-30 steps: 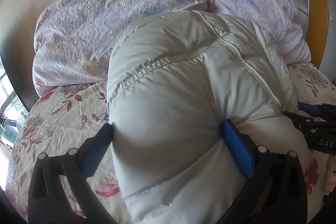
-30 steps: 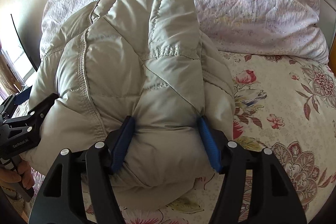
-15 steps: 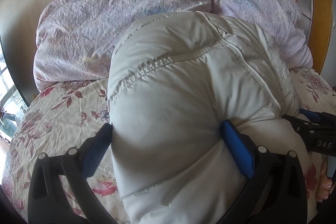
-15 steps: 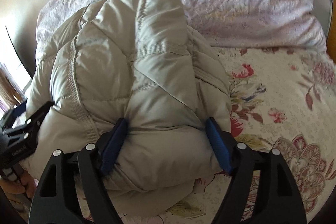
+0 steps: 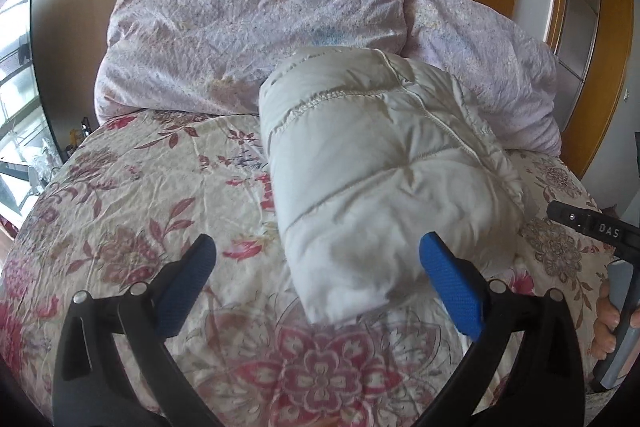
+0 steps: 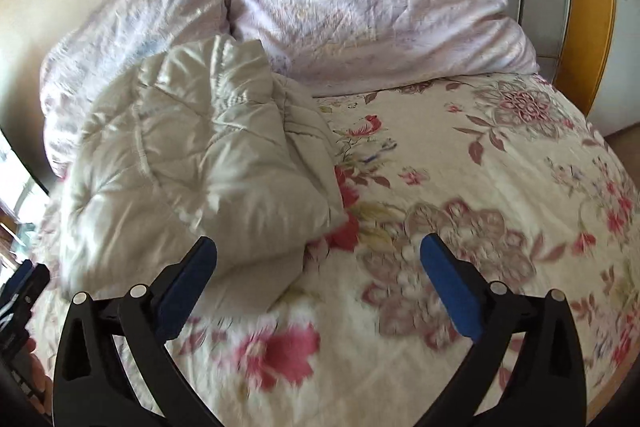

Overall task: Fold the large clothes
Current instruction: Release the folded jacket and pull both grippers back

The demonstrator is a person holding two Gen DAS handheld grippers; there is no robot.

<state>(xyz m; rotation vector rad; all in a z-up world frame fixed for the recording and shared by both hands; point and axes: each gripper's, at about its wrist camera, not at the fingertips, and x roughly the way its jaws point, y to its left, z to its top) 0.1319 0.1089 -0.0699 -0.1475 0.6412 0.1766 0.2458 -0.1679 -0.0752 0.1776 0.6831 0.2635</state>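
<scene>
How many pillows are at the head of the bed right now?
2: one pillow toward the window side, the other pillow beside it toward the wooden frame, partly hidden behind the folded jacket. More could be hidden.

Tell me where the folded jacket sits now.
The jacket lies on the floral bedspread, its far end against the two lilac pillows; right of centre in the left wrist view, left in the right.

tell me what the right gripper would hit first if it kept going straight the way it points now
Probably the floral bedsheet. The open right gripper points down past the right edge of the folded cream quilted down jacket, which lies left of its line; depth is unclear, so its left finger might brush that jacket's corner.
</scene>
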